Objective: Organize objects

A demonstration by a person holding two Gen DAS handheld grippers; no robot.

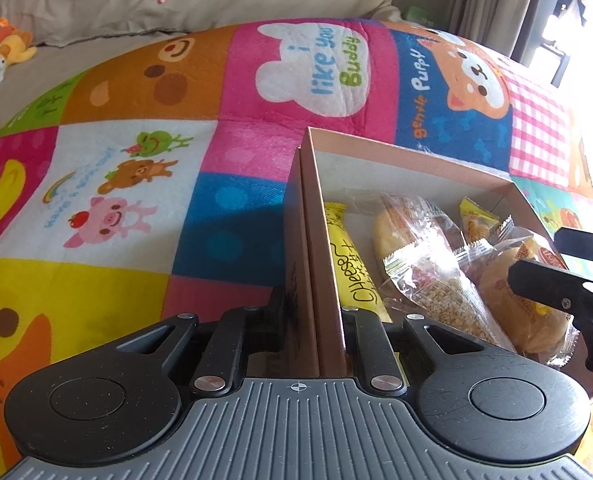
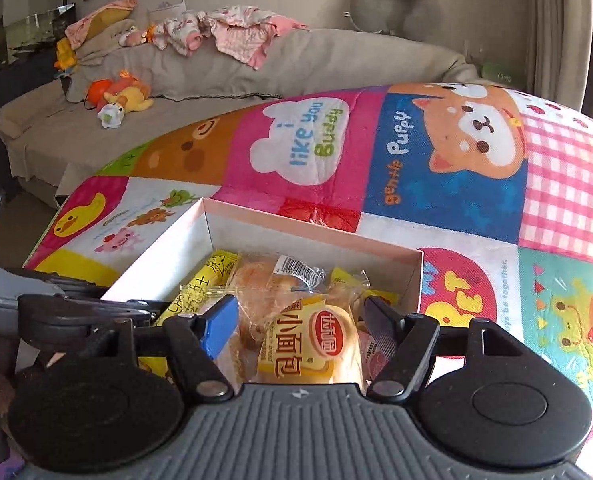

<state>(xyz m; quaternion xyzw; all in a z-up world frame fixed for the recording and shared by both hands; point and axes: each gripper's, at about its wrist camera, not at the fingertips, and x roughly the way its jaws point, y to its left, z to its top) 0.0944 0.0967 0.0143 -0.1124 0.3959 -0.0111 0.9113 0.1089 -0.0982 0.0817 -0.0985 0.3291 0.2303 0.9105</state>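
Right wrist: bun (image 2: 308, 344) sits between the right gripper (image 2: 300, 320) fingers, spread and not touching it, inside the box (image 2: 312, 232).
Bun's long axis runs along the fingers (right is nearer); left gripper (image 1: 314, 320) clamps the box's left wall.

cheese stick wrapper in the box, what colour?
Yellow with black lettering; the cheese stick wrapper shows best in the left wrist view.
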